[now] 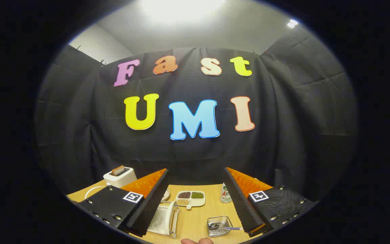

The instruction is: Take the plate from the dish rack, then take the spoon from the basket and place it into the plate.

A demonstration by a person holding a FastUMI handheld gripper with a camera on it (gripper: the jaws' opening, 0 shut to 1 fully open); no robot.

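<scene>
Claw spread wide, holding nothing, raised above the table and aimed mostly at the booth wall, so the work area sits low in the frame. Dish rack, clear-sided, lower centre-left, just ahead of the left finger; a white plate seems to sit in it, partly hidden by that finger. Wire basket lower centre-right, close by the right finger, with the spoon lying in it, handle pointing toward the right finger. Beyond both: a divided snack tray with beans or grains, a small bottle near the right finger, a toaster at lower left. Part of a hand at the bottom centre.

Judgement: task not started, plate pickup comes first.

Risks:
- Plate edge is half hidden by the left finger, so a blind descent could hit the rack wall and shove or tip the rack.
- Thin plate rim may slip out of a shallow pinch.
- Rack and basket are near each other; a wide claw could bump the basket.
- Spoon lies low in the wire; fingers may catch the mesh.
</scene>
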